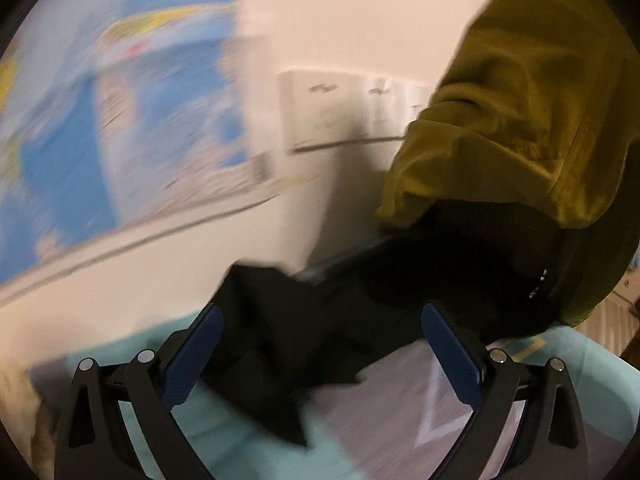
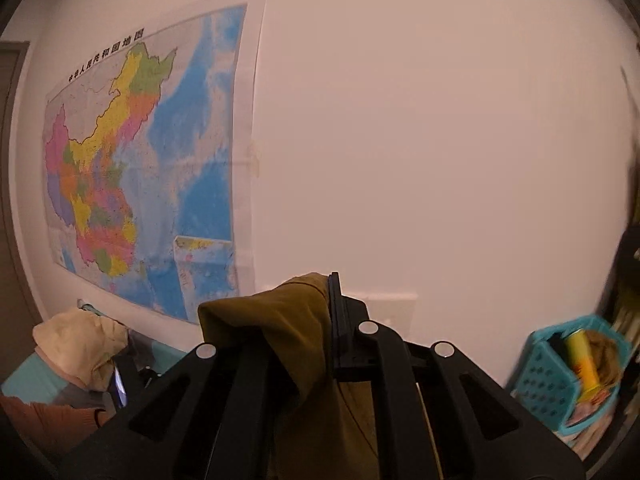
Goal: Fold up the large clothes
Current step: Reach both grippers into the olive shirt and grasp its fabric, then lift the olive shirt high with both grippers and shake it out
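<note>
Seen low in the left wrist view as a bed [image 1: 592, 364] under a pale teal cover, much blurred. Bears a grey patterned panel [image 1: 400, 392] with pale angular lines toward its right side. Carries a crumpled black garment [image 1: 280, 336] near the middle, spreading over teal and grey alike; cannot tell how much of it rests flat. Holds something cream and soft [image 1: 16, 400] at the left edge. In the right wrist view, shows a cream bundle [image 2: 80, 344] heaped beside the wall and an orange-brown cloth [image 2: 48, 420] in front of it.

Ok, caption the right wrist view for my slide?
Right gripper shut on olive garment, held up before a wall map.
</note>
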Action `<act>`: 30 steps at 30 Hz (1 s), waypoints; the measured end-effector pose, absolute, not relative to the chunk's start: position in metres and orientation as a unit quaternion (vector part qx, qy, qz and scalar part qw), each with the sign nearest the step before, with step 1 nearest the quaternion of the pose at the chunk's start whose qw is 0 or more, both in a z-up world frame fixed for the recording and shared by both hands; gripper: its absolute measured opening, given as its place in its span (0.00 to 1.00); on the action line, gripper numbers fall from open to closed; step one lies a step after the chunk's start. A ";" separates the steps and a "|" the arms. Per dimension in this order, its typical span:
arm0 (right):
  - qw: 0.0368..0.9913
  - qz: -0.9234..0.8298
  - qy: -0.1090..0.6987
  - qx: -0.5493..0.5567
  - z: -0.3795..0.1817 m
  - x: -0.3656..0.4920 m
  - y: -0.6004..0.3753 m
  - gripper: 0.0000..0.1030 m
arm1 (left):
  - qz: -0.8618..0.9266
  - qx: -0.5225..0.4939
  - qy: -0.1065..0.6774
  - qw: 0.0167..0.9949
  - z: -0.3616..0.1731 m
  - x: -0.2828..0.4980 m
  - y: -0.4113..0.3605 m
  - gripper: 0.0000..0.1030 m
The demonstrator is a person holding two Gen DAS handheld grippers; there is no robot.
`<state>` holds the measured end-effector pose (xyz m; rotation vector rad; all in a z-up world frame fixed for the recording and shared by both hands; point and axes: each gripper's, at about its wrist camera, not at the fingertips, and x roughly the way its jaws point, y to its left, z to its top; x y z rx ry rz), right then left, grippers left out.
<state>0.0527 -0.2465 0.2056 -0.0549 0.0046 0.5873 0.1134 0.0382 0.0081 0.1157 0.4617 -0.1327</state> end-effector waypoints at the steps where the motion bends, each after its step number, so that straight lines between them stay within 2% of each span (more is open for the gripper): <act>1: 0.956 0.291 -0.002 -0.021 0.210 0.047 -0.254 0.04 | -0.078 0.060 0.221 0.970 0.010 0.121 0.030 0.93; 6: 0.957 0.288 -0.027 -0.020 0.225 0.023 -0.280 0.04 | -0.122 0.100 0.164 0.974 0.021 0.140 -0.017 0.93; 12: 0.958 0.281 -0.045 -0.012 0.231 0.002 -0.304 0.04 | -0.203 0.087 0.175 0.959 0.017 0.170 -0.064 0.93; 13: 0.959 0.281 -0.045 -0.013 0.230 0.000 -0.307 0.04 | -0.206 0.094 0.172 0.959 0.016 0.176 -0.076 0.90; 14: 0.959 0.280 -0.045 -0.013 0.229 -0.002 -0.311 0.04 | -0.204 0.094 0.170 0.960 0.017 0.183 -0.085 0.73; 15: 0.960 0.278 -0.045 -0.010 0.228 -0.005 -0.315 0.04 | -0.203 0.088 0.174 0.960 0.019 0.189 -0.091 0.62; 16: 0.960 0.277 -0.046 -0.011 0.227 -0.008 -0.319 0.04 | -0.200 0.065 0.197 0.958 0.023 0.205 -0.094 0.27; 17: 0.961 0.273 -0.048 -0.013 0.226 -0.011 -0.322 0.04 | -0.203 0.050 0.206 0.956 0.026 0.214 -0.093 0.02; 20: 0.966 0.252 -0.048 -0.008 0.226 -0.023 -0.341 0.04 | -0.178 0.013 0.195 0.964 0.052 0.226 -0.082 0.00; 24: 0.970 0.232 -0.064 0.009 0.233 -0.047 -0.375 0.04 | -0.174 0.001 0.139 0.975 0.105 0.206 -0.062 0.00; 30: 0.971 0.212 -0.110 0.010 0.249 -0.113 -0.409 0.04 | -0.157 -0.025 0.037 0.987 0.204 0.115 -0.018 0.00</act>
